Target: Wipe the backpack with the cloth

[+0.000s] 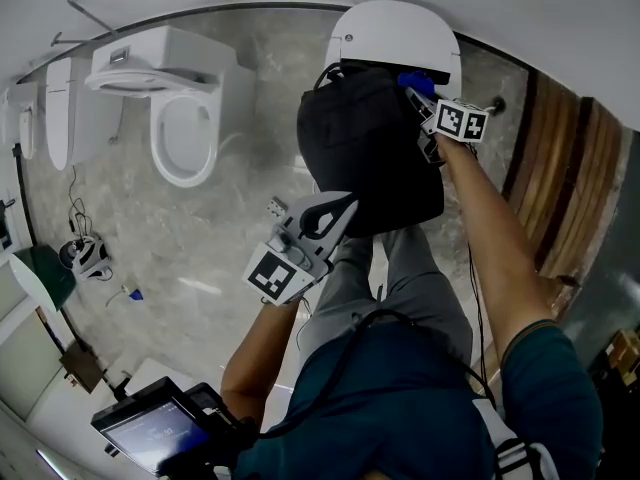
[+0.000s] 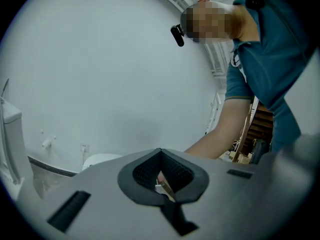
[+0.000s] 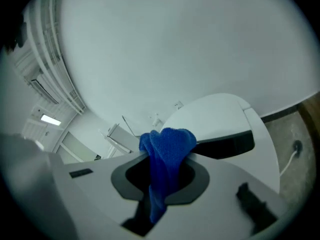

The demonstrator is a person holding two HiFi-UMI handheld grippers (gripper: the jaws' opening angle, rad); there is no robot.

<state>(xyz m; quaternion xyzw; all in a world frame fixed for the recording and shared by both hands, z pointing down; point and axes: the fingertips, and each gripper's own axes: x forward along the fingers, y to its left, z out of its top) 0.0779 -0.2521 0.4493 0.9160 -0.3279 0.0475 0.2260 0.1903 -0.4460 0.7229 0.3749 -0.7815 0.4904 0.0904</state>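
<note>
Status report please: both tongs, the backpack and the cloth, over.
Left tongs shut, at lower edge of backpack. Right tongs shut on blue cloth, by its top corner. Nothing seen in the way.

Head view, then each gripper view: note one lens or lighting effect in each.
Head view: fisheye bends the floor's edge into an arc, and the backpack reads as a dark mass with little detail. Left gripper view: dark round vignette, the left gripper's near body soft. Right gripper view: same vignette; blue cloth crisp against a bright, featureless wall.
</note>
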